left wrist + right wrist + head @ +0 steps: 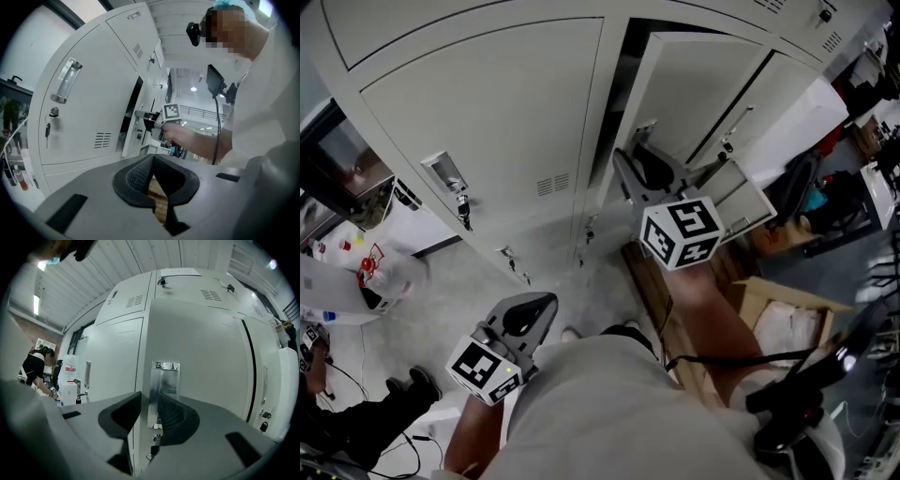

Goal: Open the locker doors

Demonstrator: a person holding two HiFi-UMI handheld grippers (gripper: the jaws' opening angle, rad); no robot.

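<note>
- The left forearm (472, 442) is bent in close to the body and holds the left gripper (528, 316) low, well short of the lockers. Its jaws are pressed together at the tips and hold nothing.
- The marker cube (485, 370) on it shows black-and-white square patterns and no letters.
- The right forearm (712, 328) reaches forward and up, carrying the right gripper (647, 170) to the free edge of the open locker door (703, 103).
- In the right gripper view, its jaws are pinched on that door's edge, level with the chrome handle plate (164, 380). A key (152, 453) hangs just below.
- This door stands ajar, with a dark gap between it and the closed locker door (487, 112) to its left.
- The closed door has its own chrome handle (445, 173), with a key (464, 212) under it and vent slots (553, 184) beside.
- A paper notice (178, 272) lies at the top of the lockers, but its print is too small to read.
- Far left, a white jug (70, 369) carries a red label that cannot be read.
</note>
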